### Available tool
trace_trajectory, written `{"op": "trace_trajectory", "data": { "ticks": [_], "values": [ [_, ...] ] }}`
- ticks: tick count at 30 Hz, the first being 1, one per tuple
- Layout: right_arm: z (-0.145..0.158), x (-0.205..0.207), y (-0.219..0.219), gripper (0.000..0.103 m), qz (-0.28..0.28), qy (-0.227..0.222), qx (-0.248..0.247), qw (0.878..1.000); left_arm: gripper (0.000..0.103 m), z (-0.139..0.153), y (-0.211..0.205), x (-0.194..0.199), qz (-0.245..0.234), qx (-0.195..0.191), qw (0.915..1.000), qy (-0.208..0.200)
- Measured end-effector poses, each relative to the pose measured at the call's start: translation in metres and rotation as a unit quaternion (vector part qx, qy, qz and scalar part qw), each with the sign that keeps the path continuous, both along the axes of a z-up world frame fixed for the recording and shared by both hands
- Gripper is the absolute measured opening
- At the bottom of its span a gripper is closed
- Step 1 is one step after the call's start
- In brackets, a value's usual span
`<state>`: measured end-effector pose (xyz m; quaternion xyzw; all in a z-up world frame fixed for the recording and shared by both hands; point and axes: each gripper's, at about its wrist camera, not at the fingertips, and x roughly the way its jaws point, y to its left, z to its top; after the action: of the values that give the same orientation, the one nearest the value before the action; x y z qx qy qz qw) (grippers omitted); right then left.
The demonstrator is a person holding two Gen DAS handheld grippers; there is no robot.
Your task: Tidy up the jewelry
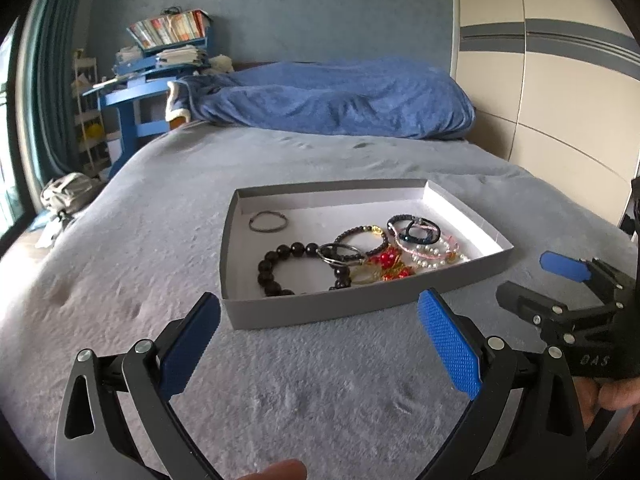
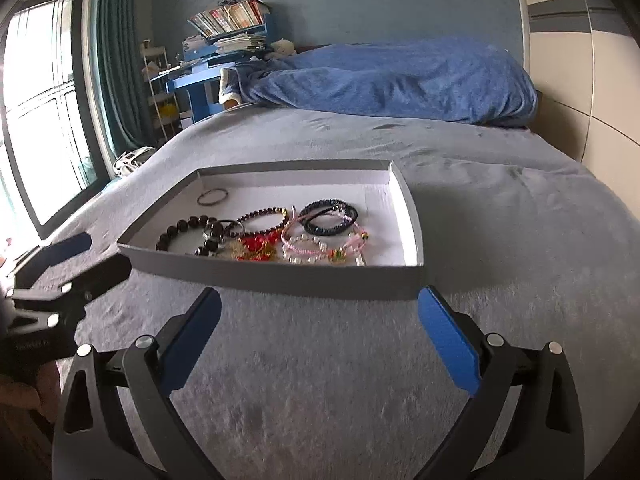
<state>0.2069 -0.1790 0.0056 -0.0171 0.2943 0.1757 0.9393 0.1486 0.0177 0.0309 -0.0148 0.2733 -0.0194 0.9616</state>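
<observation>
Left gripper (image 1: 318, 344): level above the grey plush bedspread (image 1: 320, 392), blue-padded fingers (image 1: 448, 344) spread wide, empty, aimed at the shallow grey cardboard tray (image 1: 320, 312). Right gripper (image 2: 319, 340): same pose beside it, fingers apart, empty, just short of the tray's near wall. Inside the tray: a large black bead bracelet (image 1: 280, 264), a thin dark ring bangle (image 1: 269, 221), and tangled red, pearl and dark bracelets (image 1: 400, 248).

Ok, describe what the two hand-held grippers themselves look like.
Both match: the left hand-held gripper and right hand-held gripper have black angular frames with triangular cutouts, silver round bolts, and flat blue fingers with a dimpled grip texture. One body carries faint lettering, unreadable. No cables or sleeves show.
</observation>
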Motion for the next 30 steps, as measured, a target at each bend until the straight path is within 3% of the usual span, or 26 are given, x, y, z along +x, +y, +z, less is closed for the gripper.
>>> {"op": "trace_trajectory", "data": {
  "ticks": [7, 30],
  "values": [
    [0.003, -0.008, -0.011, 0.098, -0.013, -0.021, 0.023, 0.999, 0.098, 0.001, 0.006, -0.006, 0.004, -0.013, 0.9998, -0.013],
    [0.005, -0.013, -0.005, 0.098, -0.002, -0.034, 0.008, 0.999, 0.098, 0.003, 0.001, -0.006, 0.001, -0.006, 0.9998, -0.017]
  ]
}}
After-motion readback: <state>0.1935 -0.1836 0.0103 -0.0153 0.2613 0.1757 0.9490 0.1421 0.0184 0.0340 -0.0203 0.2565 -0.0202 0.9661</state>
